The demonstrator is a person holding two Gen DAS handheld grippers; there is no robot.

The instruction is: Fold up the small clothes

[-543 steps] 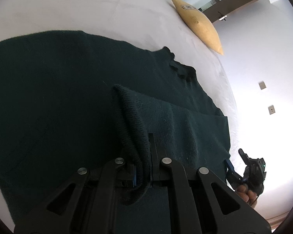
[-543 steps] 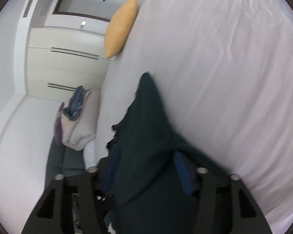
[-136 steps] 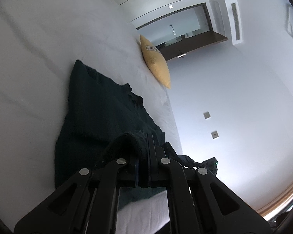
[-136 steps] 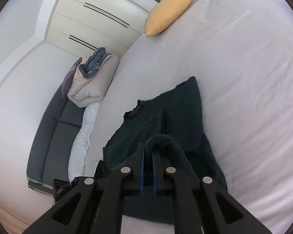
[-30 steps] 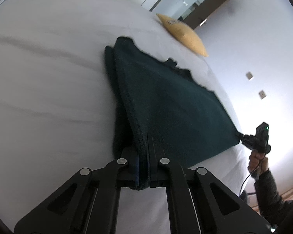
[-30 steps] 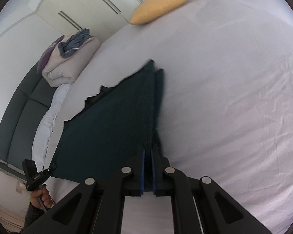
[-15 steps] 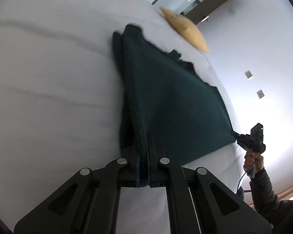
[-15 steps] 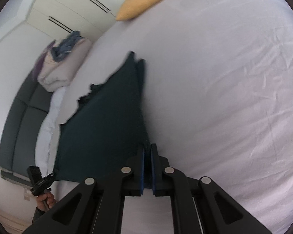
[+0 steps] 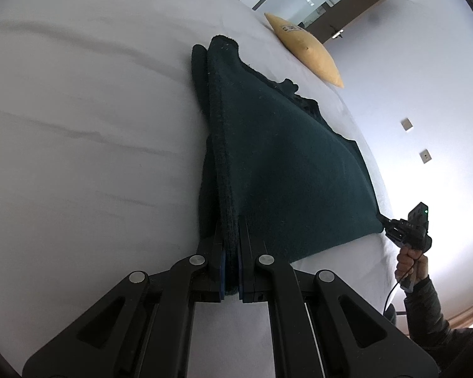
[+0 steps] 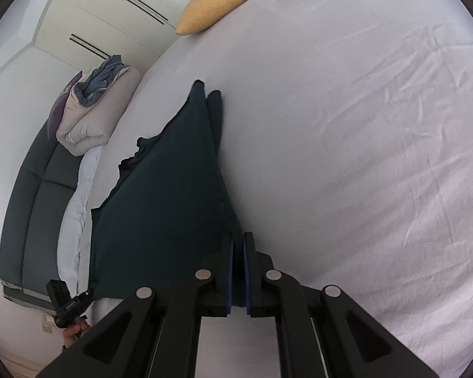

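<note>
While your left gripper [image 9: 231, 245] and right gripper [image 10: 238, 258] each pinch a near corner of the dark green knit garment [image 9: 283, 163], it stretches taut between them. Doubled in layers, it runs ahead of your fingers across the white bed [image 9: 78, 126], its ragged far edge toward a yellow pillow [image 9: 306, 53].

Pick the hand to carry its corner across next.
Right, narrowly. Left gripper and right gripper are both shut on garment corners; the right's edge looks neat, a lower layer bulges beside the left.
</note>
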